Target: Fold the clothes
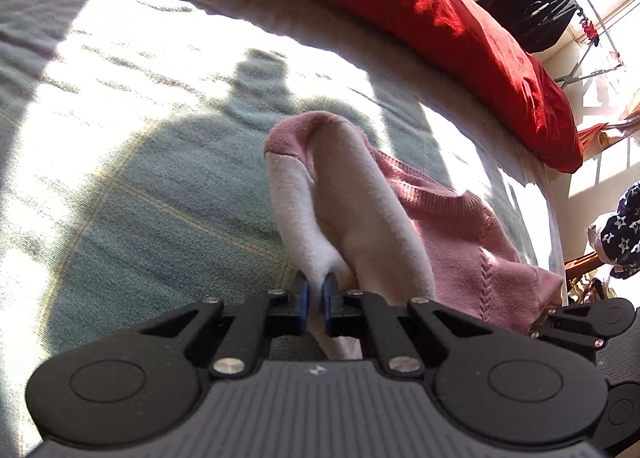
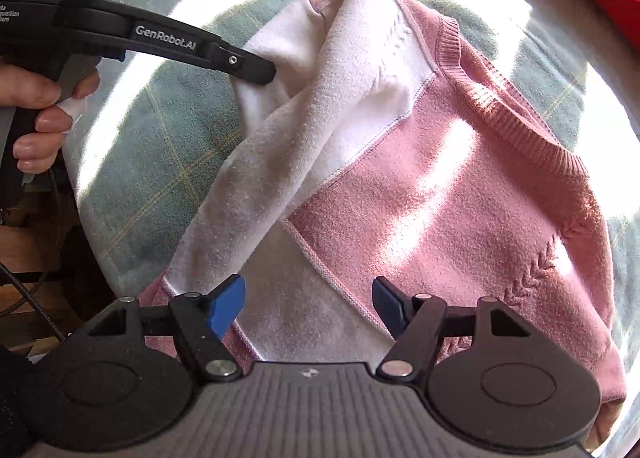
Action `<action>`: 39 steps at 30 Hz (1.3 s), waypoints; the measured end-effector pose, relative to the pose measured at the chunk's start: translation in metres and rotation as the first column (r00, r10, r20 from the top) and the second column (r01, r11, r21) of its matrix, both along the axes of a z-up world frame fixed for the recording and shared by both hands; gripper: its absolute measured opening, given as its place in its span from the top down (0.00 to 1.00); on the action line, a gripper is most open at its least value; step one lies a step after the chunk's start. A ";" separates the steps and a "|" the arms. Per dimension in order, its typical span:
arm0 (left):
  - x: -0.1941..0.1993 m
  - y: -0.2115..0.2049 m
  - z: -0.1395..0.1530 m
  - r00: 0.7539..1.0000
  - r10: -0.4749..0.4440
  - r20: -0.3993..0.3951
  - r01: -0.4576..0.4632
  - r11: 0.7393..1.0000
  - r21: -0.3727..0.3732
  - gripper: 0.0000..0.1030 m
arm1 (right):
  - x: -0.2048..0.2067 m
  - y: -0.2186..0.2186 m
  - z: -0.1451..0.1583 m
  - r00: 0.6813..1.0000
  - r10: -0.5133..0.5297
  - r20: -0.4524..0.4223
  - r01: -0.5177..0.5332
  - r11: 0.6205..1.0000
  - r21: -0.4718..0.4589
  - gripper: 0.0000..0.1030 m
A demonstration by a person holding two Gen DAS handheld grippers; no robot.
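Sweater in pink knit is lying spread across a green plaid bedcover, its ribbed collar facing the red pillow along the far edge, while one white-lined sleeve is rising in a long fold straight toward the lens. Seen from the left wrist, the left gripper is pinching the sleeve's white end, its blue pads pressed together on the cloth with no gap showing, and the sleeve's long axis is running away from the fingers toward the shoulder. Seen from the right wrist, the sweater is filling the frame, body lying flat and collar to the upper right; the sleeve is slanting from upper centre down to lower left, and the left gripper, gripped by a person's hand, is reaching in from the left onto its upper part. The right gripper is hovering over the white panel near the hem, fingers spread wide, holding nothing; whether the tips are brushing the fabric cannot be told. Judging by position, the left hand is controlling the sleeve, which probably needs carrying across the body toward the right.
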State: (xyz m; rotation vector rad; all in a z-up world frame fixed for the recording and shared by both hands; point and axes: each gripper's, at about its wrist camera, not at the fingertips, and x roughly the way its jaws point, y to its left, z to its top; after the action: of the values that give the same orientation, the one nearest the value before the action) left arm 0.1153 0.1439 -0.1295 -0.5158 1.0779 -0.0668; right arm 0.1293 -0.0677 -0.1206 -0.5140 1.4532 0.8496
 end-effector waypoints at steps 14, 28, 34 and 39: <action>0.057 0.069 0.023 0.997 0.060 0.052 -0.070 0.970 0.234 0.94 | -0.006 -0.013 0.002 0.998 -0.065 0.007 0.065 0.998 -0.001 0.28; -0.035 0.082 -0.055 0.945 0.288 -0.155 -0.289 0.957 0.020 0.59 | -0.022 -0.020 -0.004 0.993 -0.115 -0.032 0.114 0.993 -0.013 0.26; -0.030 0.056 -0.079 0.948 0.254 -0.193 -0.267 0.963 -0.042 0.68 | -0.026 -0.014 -0.003 0.993 -0.110 -0.028 0.110 0.994 -0.015 0.26; -0.022 0.053 -0.053 0.969 0.211 -0.129 -0.207 0.977 0.043 0.93 | -0.027 -0.014 0.000 0.995 -0.103 -0.015 0.102 0.995 -0.022 0.26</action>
State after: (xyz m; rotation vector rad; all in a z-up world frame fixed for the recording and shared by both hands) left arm 0.0931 0.1972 -0.1829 -0.6115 1.1468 0.1704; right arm 0.1026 -0.0817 -0.1202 -0.4454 1.4924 0.7594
